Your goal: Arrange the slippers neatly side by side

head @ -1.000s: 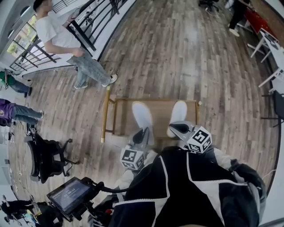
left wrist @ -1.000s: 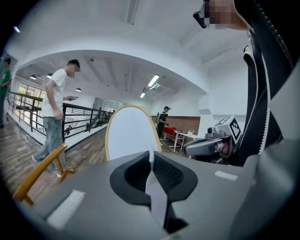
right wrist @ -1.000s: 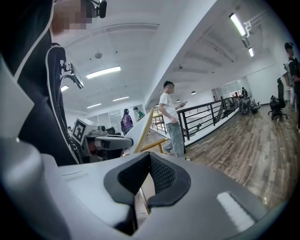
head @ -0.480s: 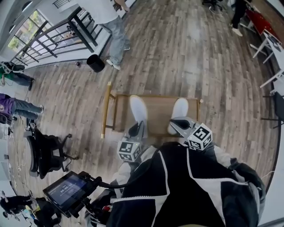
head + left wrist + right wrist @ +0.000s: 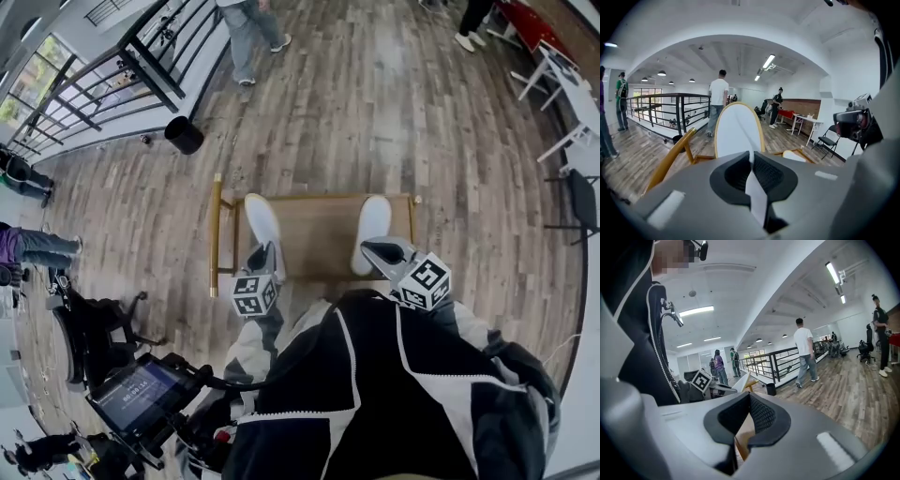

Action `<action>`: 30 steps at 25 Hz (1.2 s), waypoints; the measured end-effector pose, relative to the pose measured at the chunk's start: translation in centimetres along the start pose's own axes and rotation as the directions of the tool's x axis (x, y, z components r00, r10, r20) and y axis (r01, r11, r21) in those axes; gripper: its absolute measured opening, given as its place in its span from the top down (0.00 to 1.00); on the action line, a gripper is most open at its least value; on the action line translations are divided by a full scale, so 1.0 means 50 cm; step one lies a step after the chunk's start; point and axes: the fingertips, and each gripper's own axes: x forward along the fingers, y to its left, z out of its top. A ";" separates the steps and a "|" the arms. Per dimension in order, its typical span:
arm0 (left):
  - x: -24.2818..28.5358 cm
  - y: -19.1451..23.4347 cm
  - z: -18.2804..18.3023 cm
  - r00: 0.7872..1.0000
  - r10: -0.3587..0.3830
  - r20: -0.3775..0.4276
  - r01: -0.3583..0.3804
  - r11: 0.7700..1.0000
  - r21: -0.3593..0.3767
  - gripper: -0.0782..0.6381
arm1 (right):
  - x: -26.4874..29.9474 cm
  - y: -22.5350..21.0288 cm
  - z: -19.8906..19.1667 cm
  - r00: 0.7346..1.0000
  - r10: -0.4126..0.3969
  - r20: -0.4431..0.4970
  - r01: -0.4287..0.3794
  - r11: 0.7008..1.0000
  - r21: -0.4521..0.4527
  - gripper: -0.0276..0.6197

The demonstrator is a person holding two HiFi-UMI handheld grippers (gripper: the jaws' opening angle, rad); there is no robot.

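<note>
Left tongs [image 5: 751, 157] are clamped tight, ribbed black pads pinching a thin white edge at the heel of the left slipper [image 5: 738, 129]. From the left gripper view that slipper rises ahead as a smooth white oval with a narrow tan rim. From the head view the left tongs [image 5: 265, 253] sit at the near end of the left slipper [image 5: 261, 220], which lies long and rounded at the left end of the desk [image 5: 319, 234].

Over to the right tongs [image 5: 750, 401]: the pads are pressed together, and a tan sliver shows in the slit below them, though what it is I can't tell. Overhead, the right tongs [image 5: 373, 247] overlap the heel end of the right slipper [image 5: 375, 220], a soft white oblong at the desk's right end, well apart from its partner.

The desk is low, with a flat brown wooden top and a shiny gold tubular frame [image 5: 217, 234]. Around it runs a floor [image 5: 375, 112] of streaky grey-brown planks, with a round black bin [image 5: 184, 134] by the railing
</note>
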 end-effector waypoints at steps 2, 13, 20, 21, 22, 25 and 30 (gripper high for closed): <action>0.023 0.032 -0.021 0.999 0.012 -0.039 -0.012 1.000 -0.012 0.85 | -0.006 0.002 -0.005 1.000 -0.027 0.000 0.027 1.000 0.010 0.95; 0.151 0.212 -0.163 0.957 0.072 -0.280 -0.090 0.995 -0.053 0.85 | -0.006 -0.001 -0.011 0.987 -0.154 -0.041 0.155 0.987 0.030 0.95; 0.225 0.279 -0.226 0.917 0.036 -0.397 -0.068 0.995 -0.067 0.85 | 0.020 -0.005 -0.003 0.975 -0.213 -0.069 0.217 0.975 0.048 0.95; 0.229 0.274 -0.232 0.914 0.025 -0.406 -0.051 0.997 -0.054 0.85 | 0.018 -0.001 -0.006 0.973 -0.220 -0.069 0.224 0.973 0.050 0.95; 0.231 0.266 -0.238 0.910 0.011 -0.414 -0.031 0.999 -0.042 0.85 | 0.016 0.003 -0.009 0.971 -0.227 -0.068 0.231 0.972 0.052 0.95; 0.238 0.240 -0.257 0.894 -0.022 -0.448 0.022 1.000 -0.005 0.85 | 0.012 0.011 -0.014 0.969 -0.238 -0.067 0.242 0.969 0.052 0.95; 0.245 0.217 -0.278 0.887 -0.055 -0.459 0.039 0.998 -0.043 0.84 | 0.020 0.026 -0.011 0.974 -0.220 -0.053 0.223 0.973 0.058 0.95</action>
